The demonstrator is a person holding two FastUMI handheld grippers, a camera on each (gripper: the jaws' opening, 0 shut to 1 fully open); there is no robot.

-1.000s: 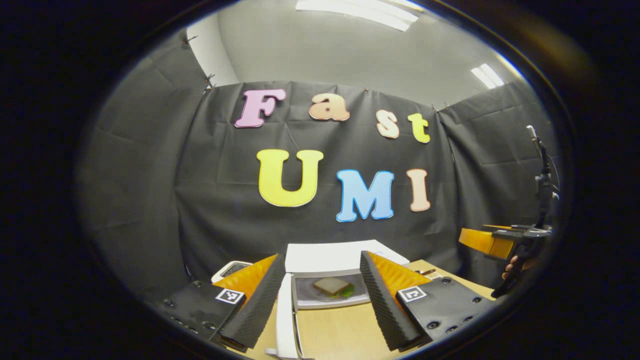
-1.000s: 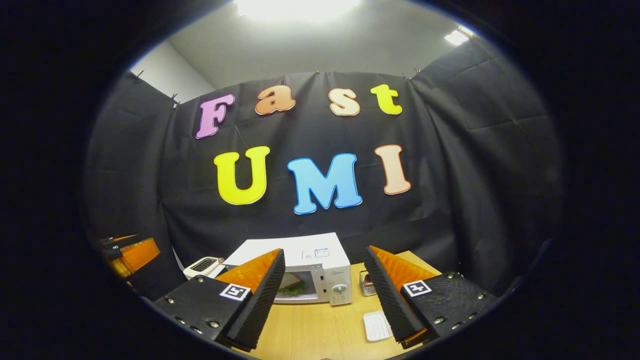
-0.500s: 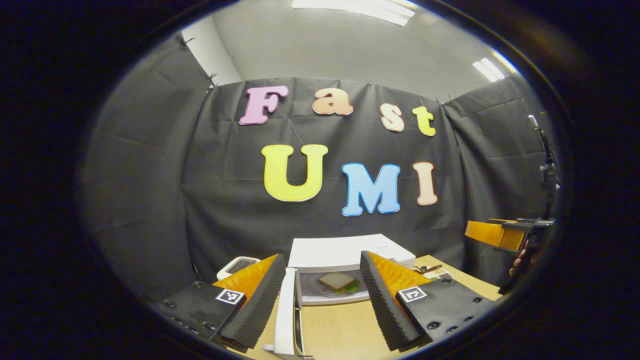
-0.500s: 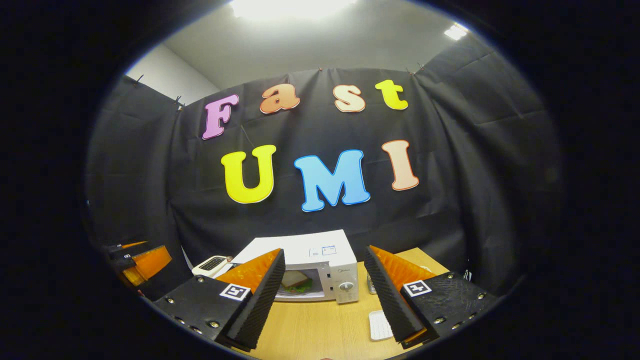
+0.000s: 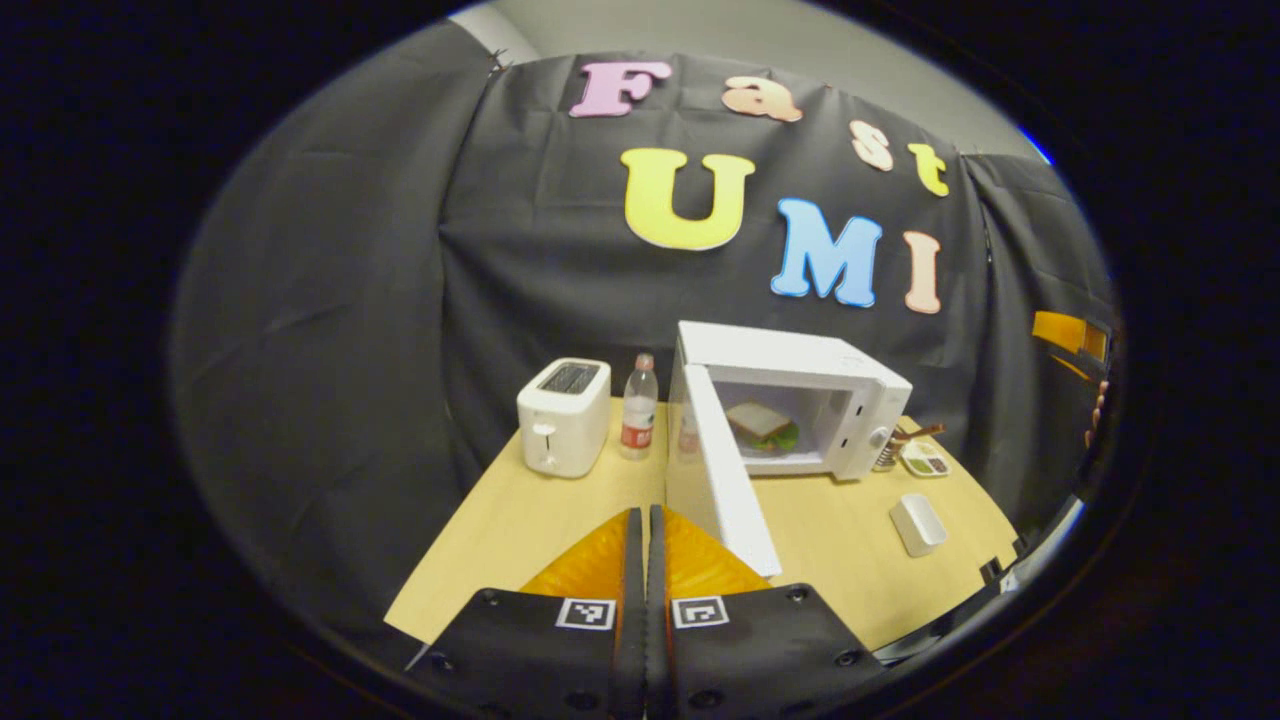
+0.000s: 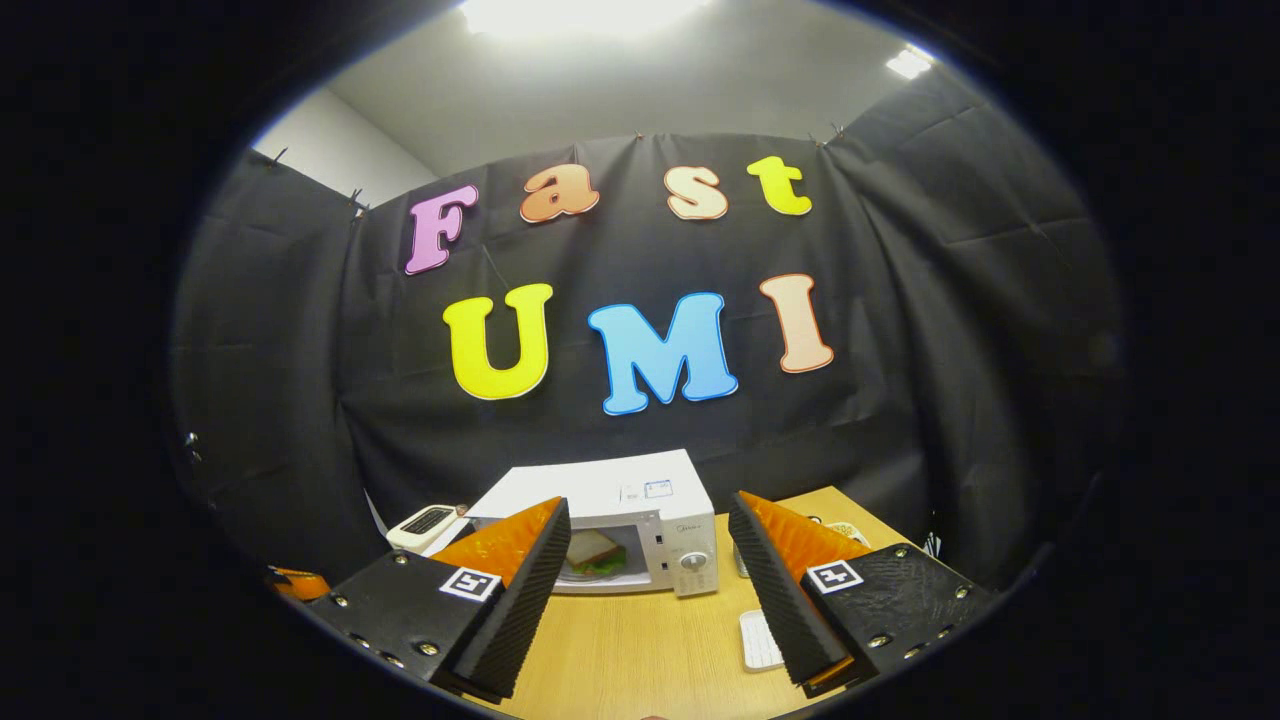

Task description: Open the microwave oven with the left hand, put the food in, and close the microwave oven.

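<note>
Left gripper (image 5: 646, 520): its two orange, ribbed fingers were pressed together with nothing between them, black square-marked mounts behind. Tips hovered over the near table edge, just short of the open door's lower corner; contact could not be told.

Right gripper (image 6: 648, 520): fingers spread wide and empty, black saw-toothed pads facing each other, held above the table.

Beyond the left fingers, the microwave door (image 5: 722, 465), a flat white slab, stood swung out toward the camera. The microwave (image 5: 800, 395) was a white box with a knob on its right panel. Inside the cavity lay the sandwich (image 5: 760, 425), pale bread with green leaf at the edge, apparently on a plate, though that was too small to be sure.

The left gripper view also showed a white rounded toaster (image 5: 563, 415) and a clear plastic bottle (image 5: 639, 405) with a red label, left of the microwave on the light wooden table (image 5: 520, 520). Right of it, a small white rectangular dish (image 5: 917, 523) and a tray of small items, too small to tell.

The right gripper view framed the microwave between its fingers, sandwich visible in the cavity.
</note>
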